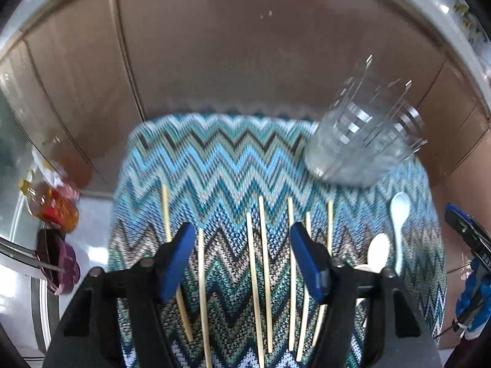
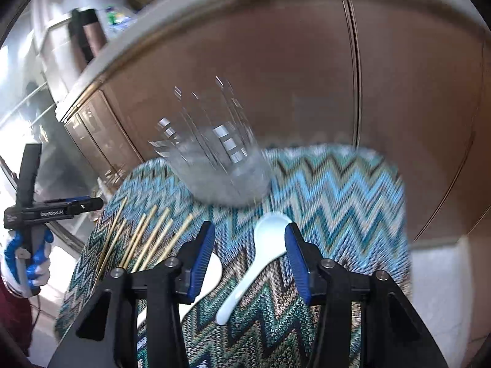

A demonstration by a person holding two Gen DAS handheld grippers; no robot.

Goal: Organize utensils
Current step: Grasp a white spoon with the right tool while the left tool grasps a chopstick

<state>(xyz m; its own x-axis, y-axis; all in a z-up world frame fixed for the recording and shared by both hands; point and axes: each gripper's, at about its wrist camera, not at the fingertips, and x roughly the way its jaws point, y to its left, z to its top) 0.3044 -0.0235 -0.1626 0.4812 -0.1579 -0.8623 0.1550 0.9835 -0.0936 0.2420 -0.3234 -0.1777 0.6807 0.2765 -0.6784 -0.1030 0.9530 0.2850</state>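
On a zigzag-patterned mat (image 1: 214, 165), wooden chopsticks (image 1: 254, 276) lie in a loose row, two white spoons (image 2: 260, 257) lie beside them, and a clear glass holder (image 1: 362, 141) stands at the far edge. The left gripper (image 1: 242, 260) hangs over the chopsticks, jaws apart and empty. The right gripper (image 2: 250, 257) straddles one spoon's bowl, jaws partly open, pads not gripping it.
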